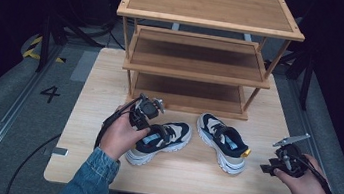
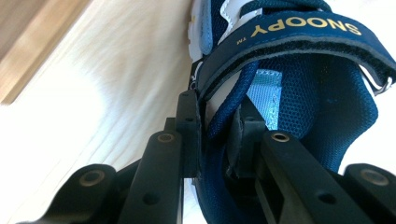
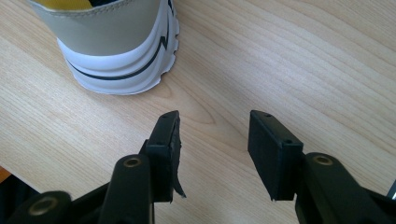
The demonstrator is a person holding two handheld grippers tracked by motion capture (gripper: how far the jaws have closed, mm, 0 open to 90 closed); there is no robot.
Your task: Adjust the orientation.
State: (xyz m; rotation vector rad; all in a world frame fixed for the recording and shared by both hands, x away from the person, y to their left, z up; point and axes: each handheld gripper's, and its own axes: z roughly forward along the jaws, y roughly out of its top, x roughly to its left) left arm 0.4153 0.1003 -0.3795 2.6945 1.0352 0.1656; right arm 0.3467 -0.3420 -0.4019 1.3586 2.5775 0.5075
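Note:
Two navy, beige and white sneakers lie on the wooden table point(image 1: 99, 82). The left shoe point(image 1: 167, 136) has a strap reading SNOOPY. My left gripper point(image 1: 148, 130) reaches down into its opening. In the left gripper view the left gripper point(image 2: 215, 128) is shut on the navy collar wall of this shoe point(image 2: 327, 102), one jaw outside and one inside. The right shoe point(image 1: 222, 141) lies apart, with its heel toward my right gripper point(image 1: 266, 166). In the right gripper view the right gripper point(image 3: 215, 135) stands open over bare wood, a short way from that shoe's white heel point(image 3: 121, 60).
A three-tier bamboo shoe rack point(image 1: 198, 75) stands at the back of the table, its shelves bare. Bare table lies between the shoes and the front edge. Grey floor with a painted 4 point(image 1: 50, 93) lies to the left.

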